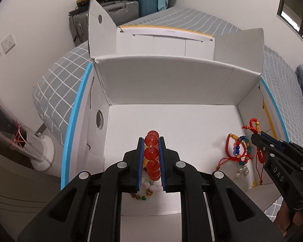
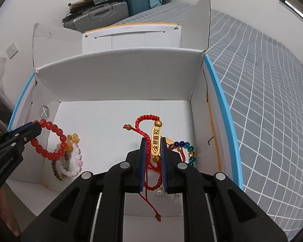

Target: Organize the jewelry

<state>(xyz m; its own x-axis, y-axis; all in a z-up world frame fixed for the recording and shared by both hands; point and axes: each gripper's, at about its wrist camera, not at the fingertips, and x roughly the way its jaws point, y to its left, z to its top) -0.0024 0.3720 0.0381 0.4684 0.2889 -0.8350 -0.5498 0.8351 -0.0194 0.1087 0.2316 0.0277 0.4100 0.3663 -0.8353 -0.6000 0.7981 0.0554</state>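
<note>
The left tool [image 1: 151, 141] is clamped on a bracelet of large translucent red beads [image 1: 152, 153], held over the left half of the open white cardboard box [image 1: 171, 80] that sits on a bed with a grey grid-patterned cover [image 2: 262, 100]. Under it lies a small heap of pale pink, amber and brown bead bracelets [image 2: 70, 161]. The right tool [image 2: 153, 141] grips a red braided cord bracelet with a gold inscribed bar [image 2: 156, 143] above the box's right side, near a multicoloured glass-bead bracelet [image 2: 183, 147] that probably rests on the floor of the box.
</note>
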